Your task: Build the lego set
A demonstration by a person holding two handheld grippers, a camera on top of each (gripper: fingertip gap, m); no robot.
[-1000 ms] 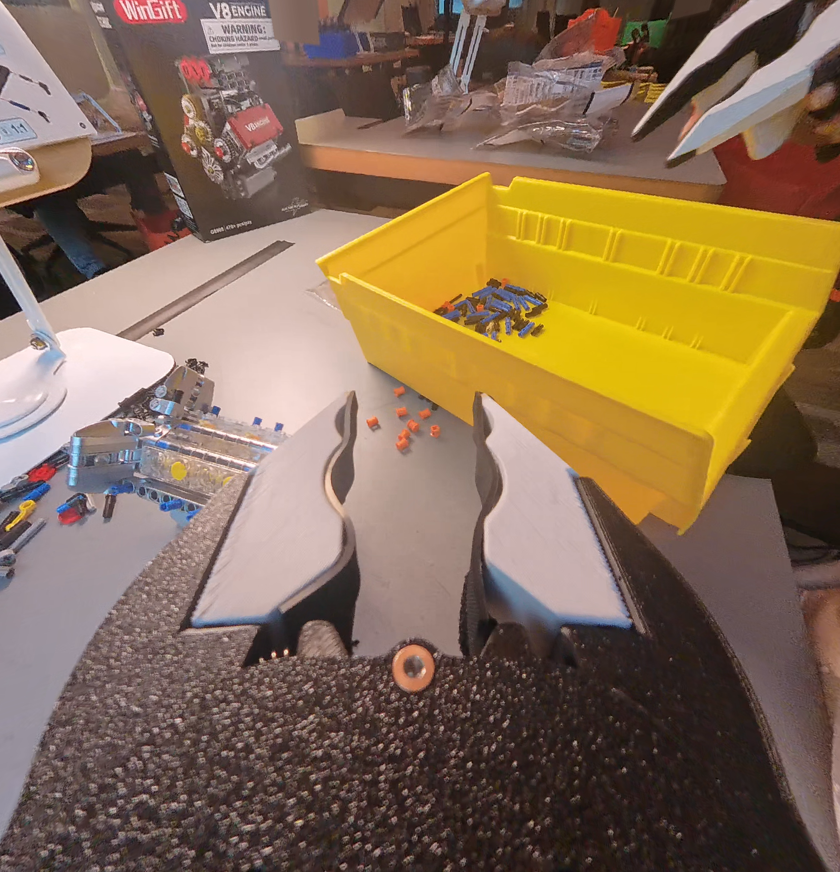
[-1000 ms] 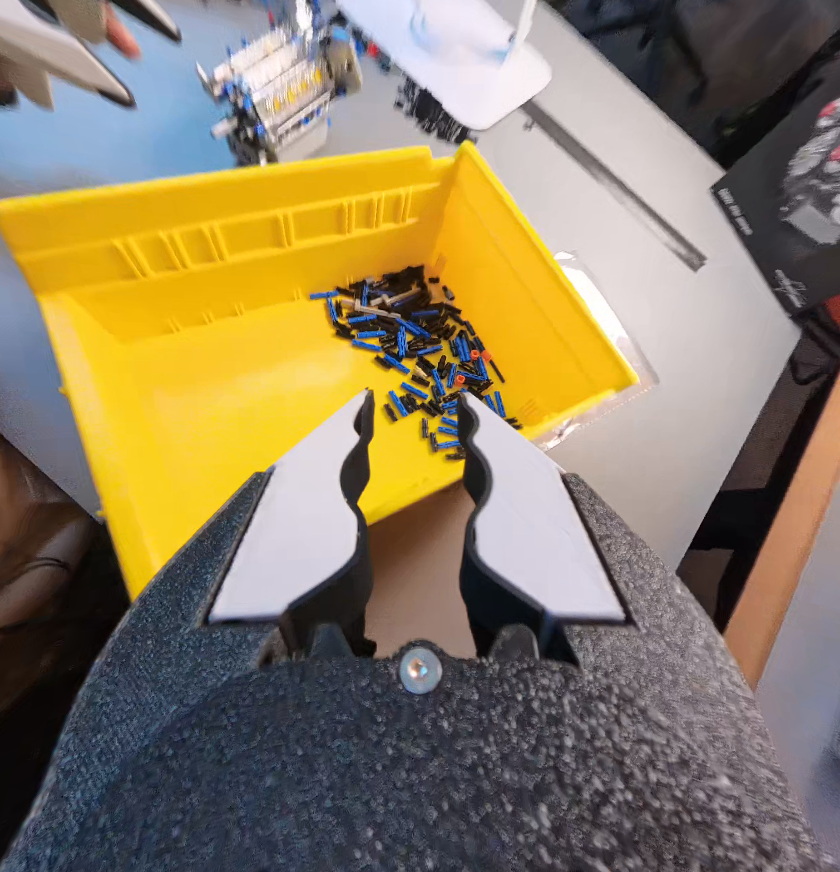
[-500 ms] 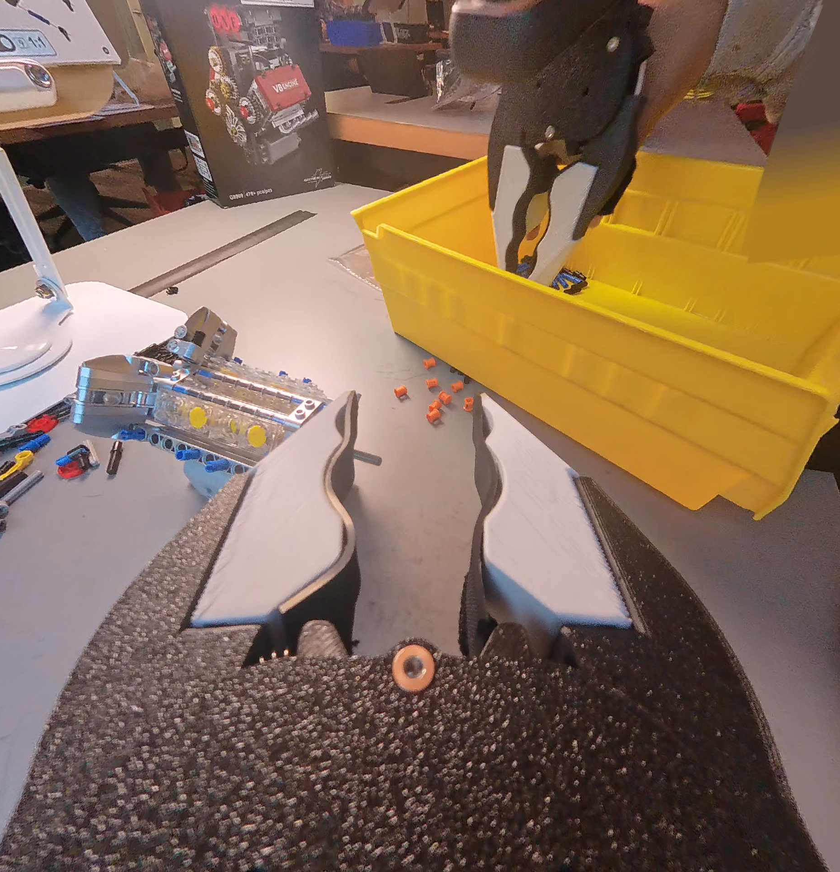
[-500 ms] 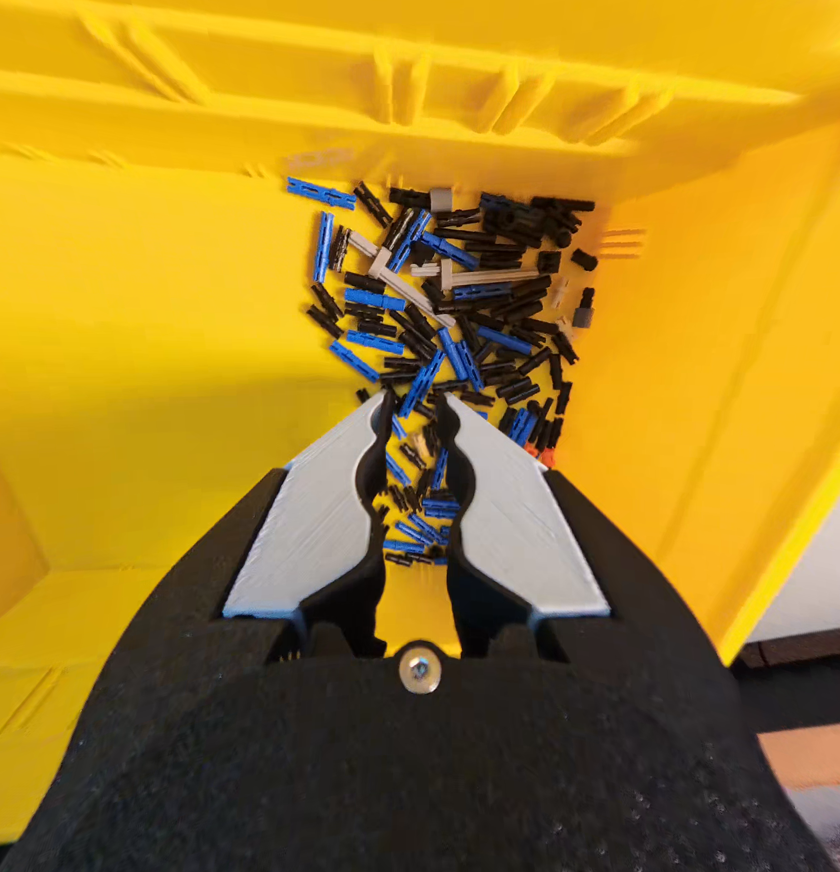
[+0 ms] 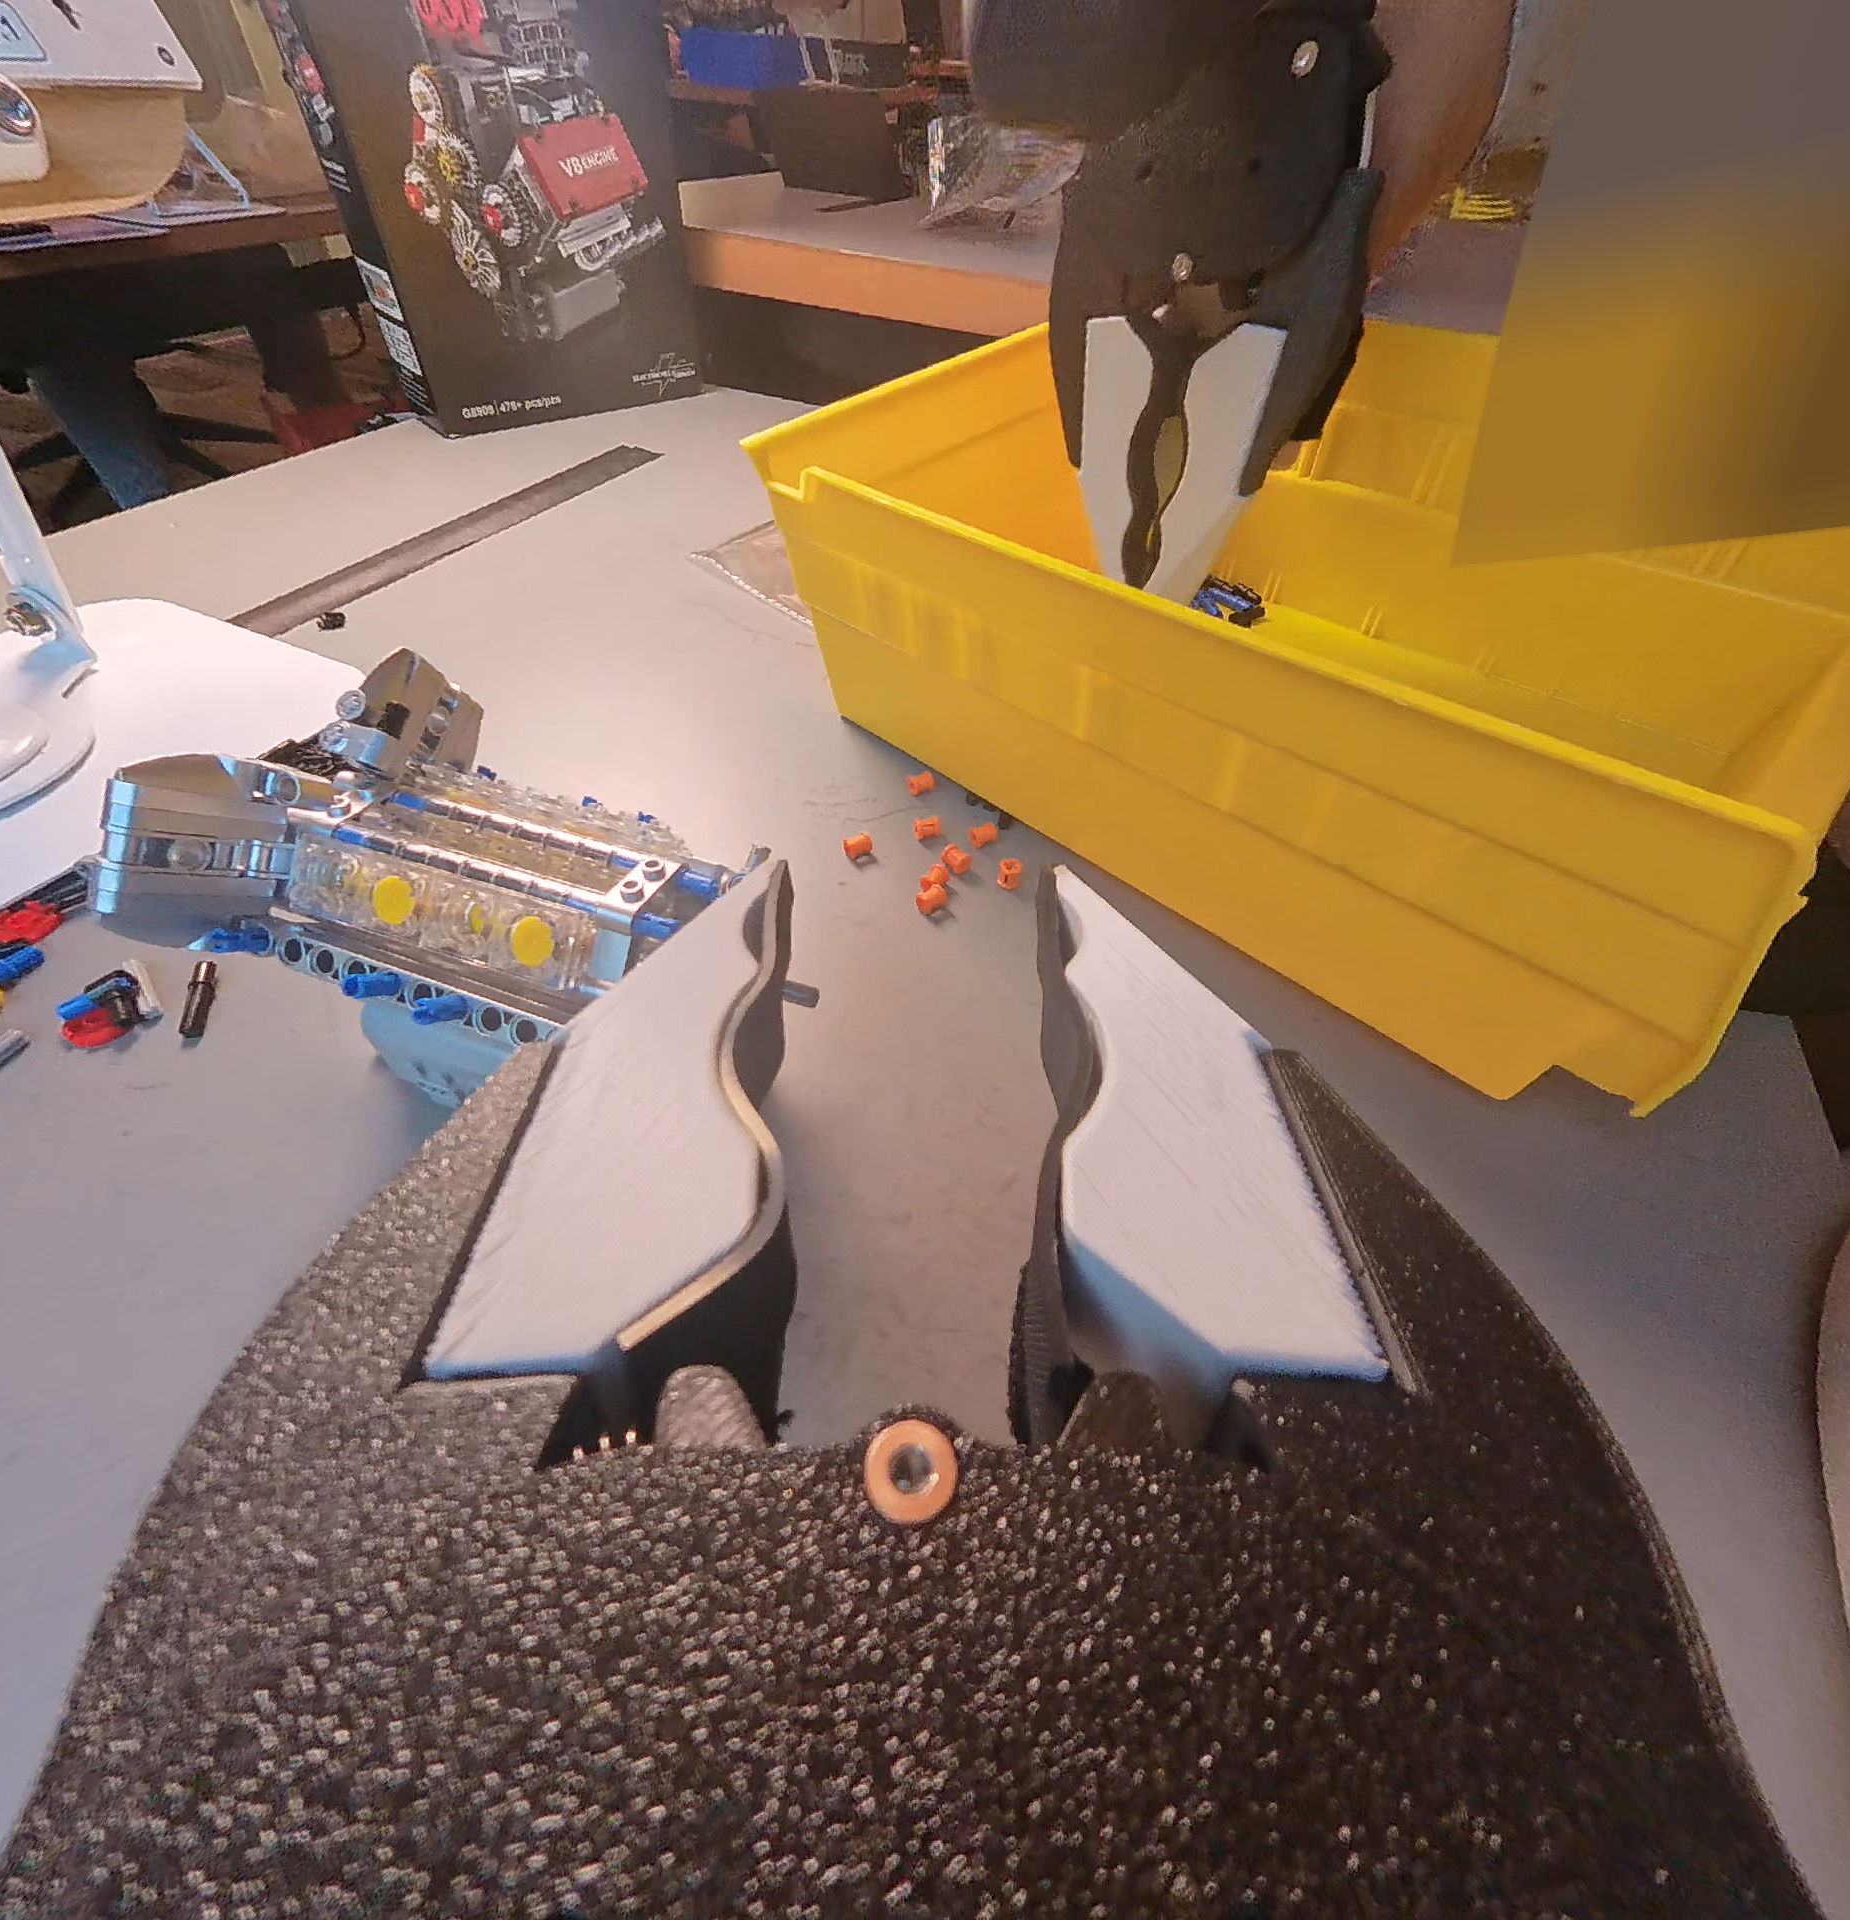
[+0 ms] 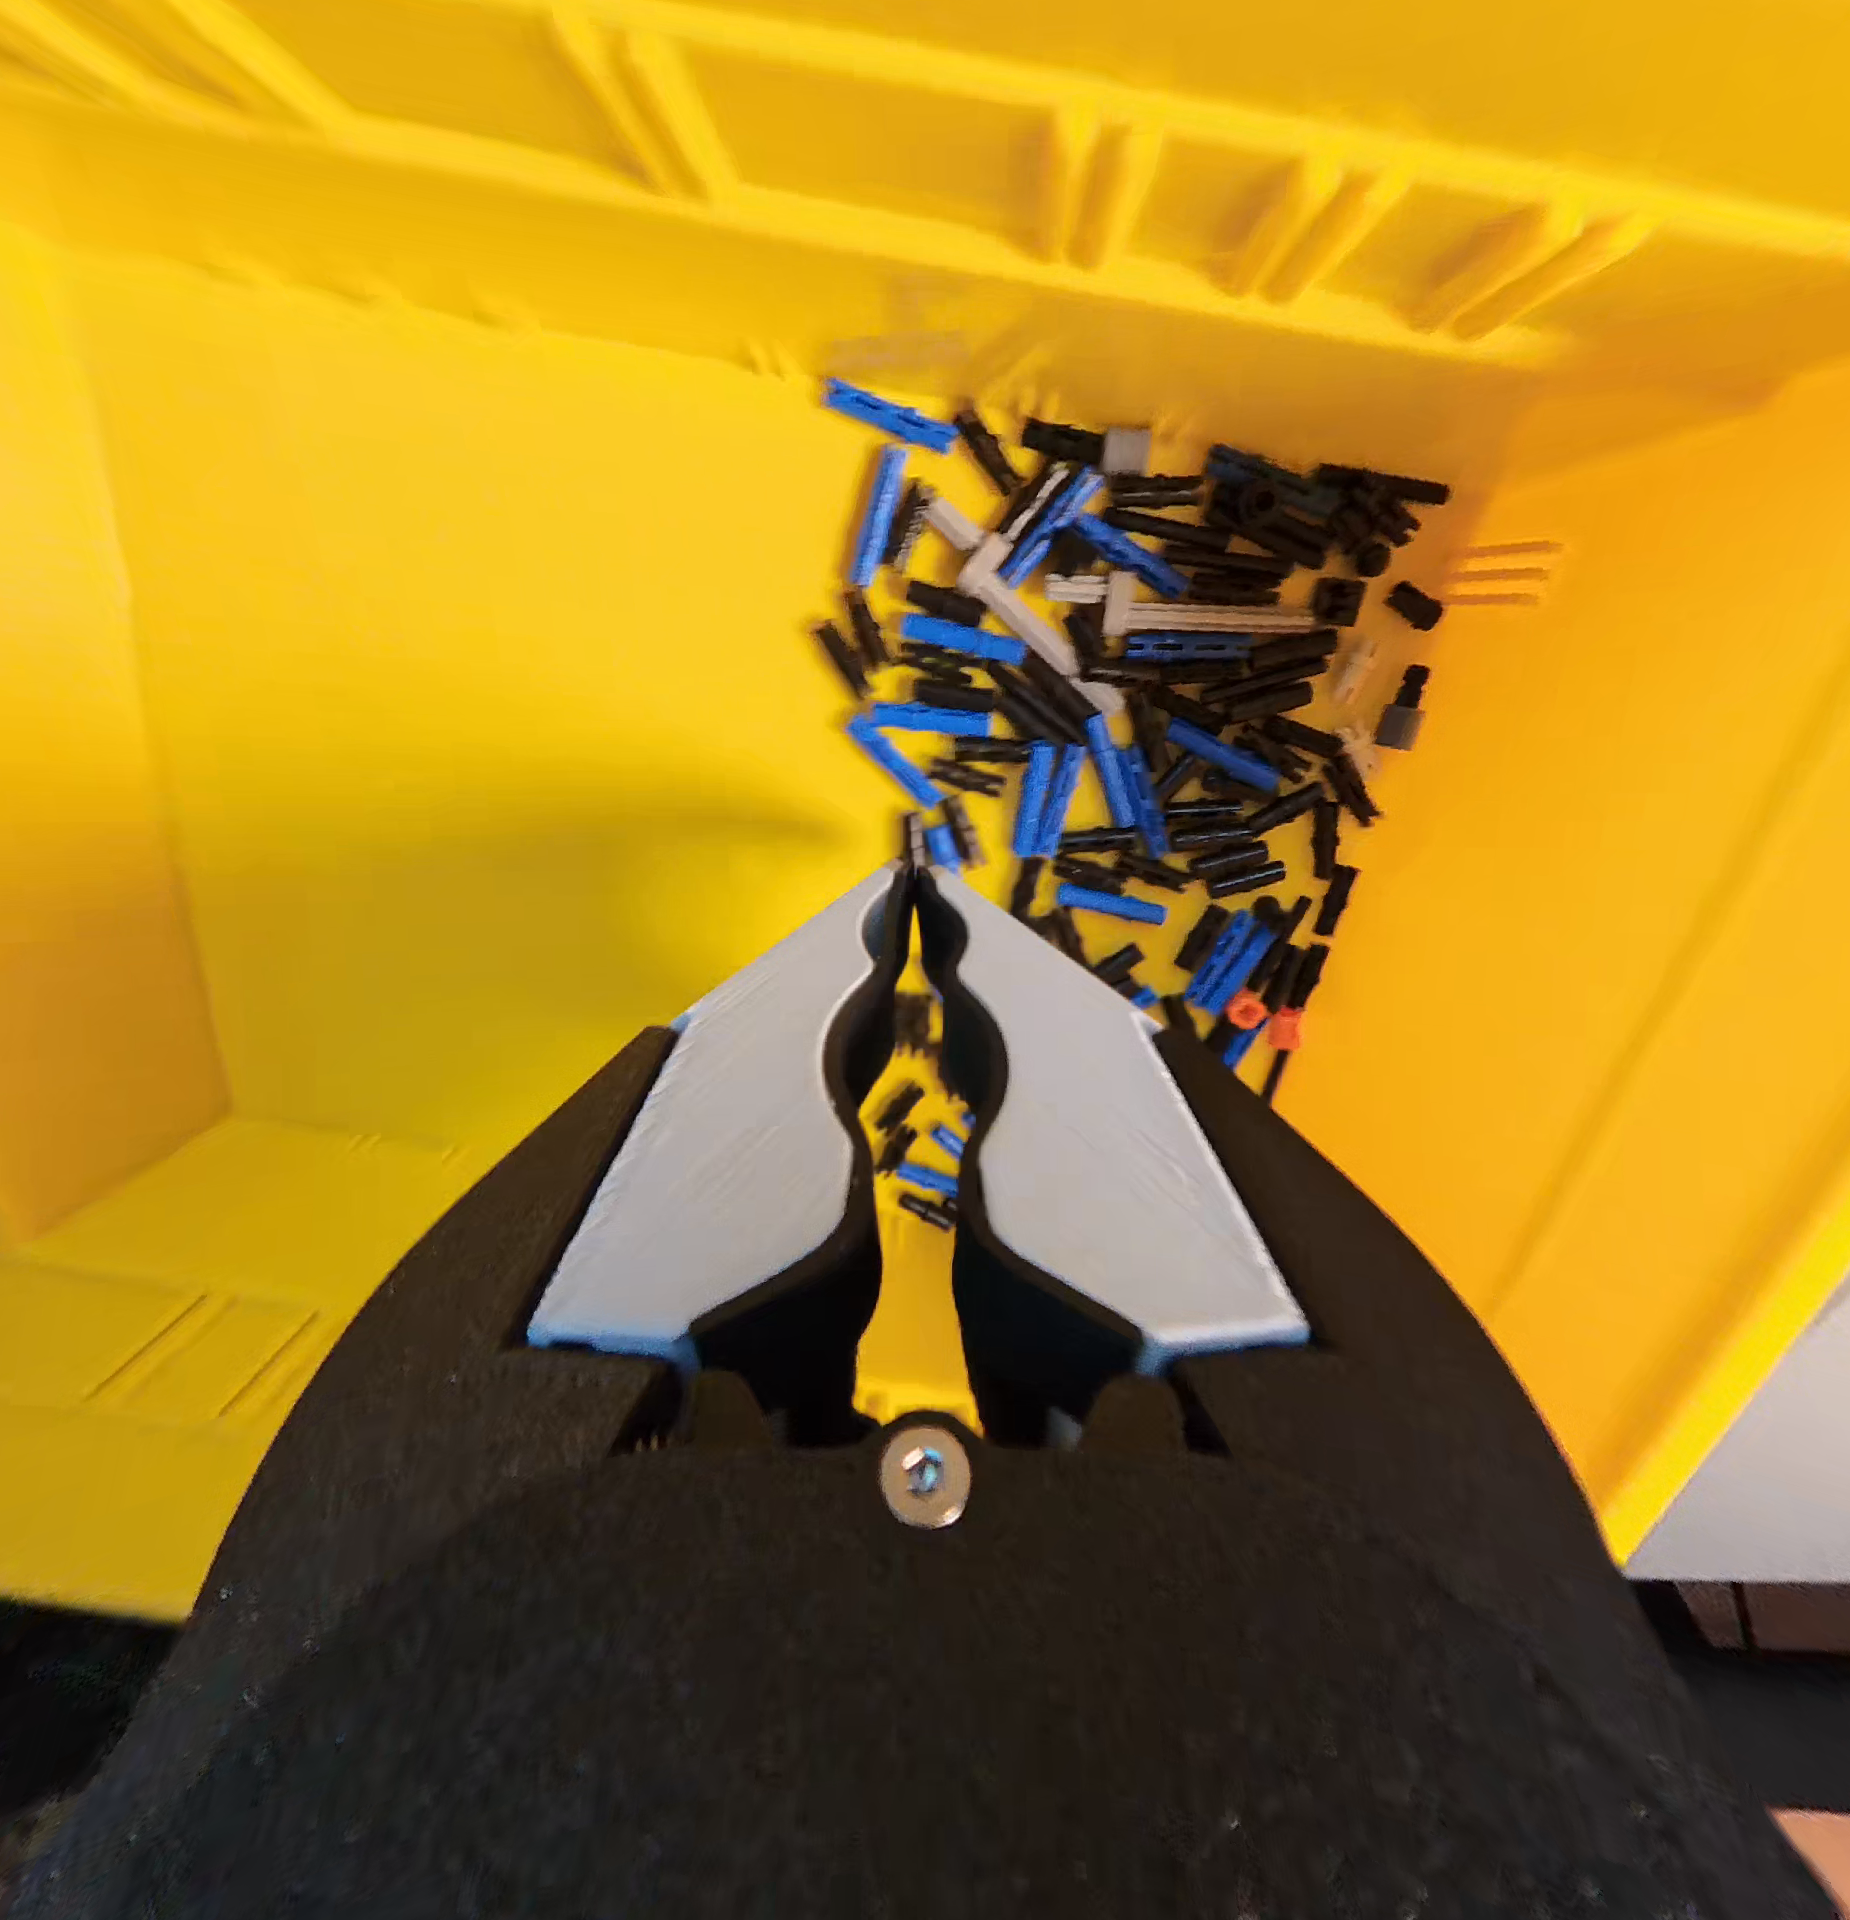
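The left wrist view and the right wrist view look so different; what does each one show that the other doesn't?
Only the left wrist view shows the grey table, the half-built brick engine model, the loose orange pieces, the black box and its own open left gripper.

Only the right wrist view shows the full heap of blue and black pins, at whose edge the right gripper is shut, tips together; whether they pinch a pin is unclear.

Both show the yellow bin and the right gripper inside it.
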